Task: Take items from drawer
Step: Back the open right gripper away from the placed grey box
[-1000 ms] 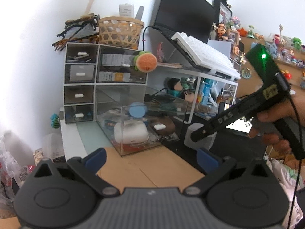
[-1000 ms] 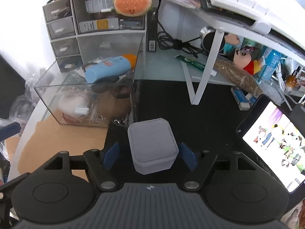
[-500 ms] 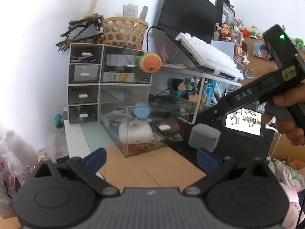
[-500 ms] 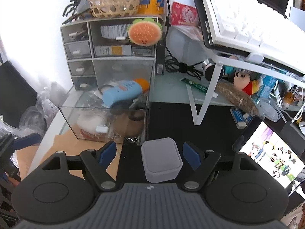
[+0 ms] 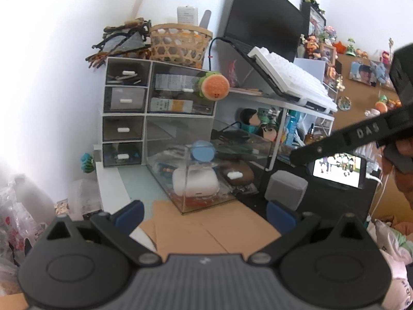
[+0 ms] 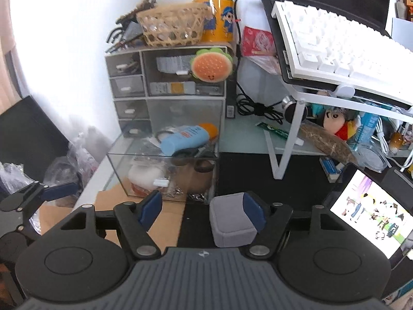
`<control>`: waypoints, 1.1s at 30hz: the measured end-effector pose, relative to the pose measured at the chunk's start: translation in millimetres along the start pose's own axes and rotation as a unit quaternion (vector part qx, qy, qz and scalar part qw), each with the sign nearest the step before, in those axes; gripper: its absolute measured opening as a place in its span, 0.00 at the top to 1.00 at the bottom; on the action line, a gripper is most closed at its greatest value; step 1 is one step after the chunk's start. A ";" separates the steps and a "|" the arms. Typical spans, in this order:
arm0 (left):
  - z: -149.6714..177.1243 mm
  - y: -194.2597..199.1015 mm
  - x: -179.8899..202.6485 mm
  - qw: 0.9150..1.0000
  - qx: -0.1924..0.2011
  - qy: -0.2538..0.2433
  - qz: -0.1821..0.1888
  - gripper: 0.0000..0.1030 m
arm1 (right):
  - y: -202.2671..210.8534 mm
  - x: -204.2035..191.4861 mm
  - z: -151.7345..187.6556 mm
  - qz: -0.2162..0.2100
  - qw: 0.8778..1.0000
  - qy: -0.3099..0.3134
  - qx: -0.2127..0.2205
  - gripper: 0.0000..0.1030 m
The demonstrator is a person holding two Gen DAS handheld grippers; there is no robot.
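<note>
A clear plastic drawer [image 6: 165, 173] is pulled out of the white organizer [image 6: 167, 87] onto the desk; it also shows in the left wrist view [image 5: 204, 178]. It holds a blue tube [image 6: 184, 139], a white case [image 5: 196, 183] and small clutter. A grey box [image 6: 231, 219] sits on the black mat right of the drawer, also in the left wrist view [image 5: 285, 188]. My right gripper [image 6: 204, 210] is open above it, its right finger over the box. My left gripper [image 5: 205, 215] is open and empty, in front of the drawer.
A white stand [image 6: 335, 98] with a keyboard [image 6: 335, 54] and laptop rises at right. A phone [image 6: 369, 209] with a lit screen lies at the right. A wicker basket [image 6: 170, 27] tops the organizer. Plastic bags [image 5: 23, 219] lie at the left.
My right gripper has let go of the grey box, opened wide and pulled back and up. The box now rests on the black mat. My left gripper stays open.
</note>
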State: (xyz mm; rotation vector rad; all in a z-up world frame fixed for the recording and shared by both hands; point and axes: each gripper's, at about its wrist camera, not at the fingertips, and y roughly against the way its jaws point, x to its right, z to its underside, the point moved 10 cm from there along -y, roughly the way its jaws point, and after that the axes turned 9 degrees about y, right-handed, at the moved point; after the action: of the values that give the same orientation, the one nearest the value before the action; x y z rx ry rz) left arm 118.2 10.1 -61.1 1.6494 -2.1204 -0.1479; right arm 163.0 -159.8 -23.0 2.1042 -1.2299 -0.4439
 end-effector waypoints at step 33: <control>4.8 -8.4 -11.3 1.000 -0.016 0.005 -0.006 0.00 | -5.6 -24.8 54.1 0.003 0.998 -0.026 0.060 0.31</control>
State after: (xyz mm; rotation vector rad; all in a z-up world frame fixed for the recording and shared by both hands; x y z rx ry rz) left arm 125.9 17.4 -71.4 1.6421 -2.0905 -0.1753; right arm 122.9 -156.1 -67.2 2.2018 -1.3220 -0.4339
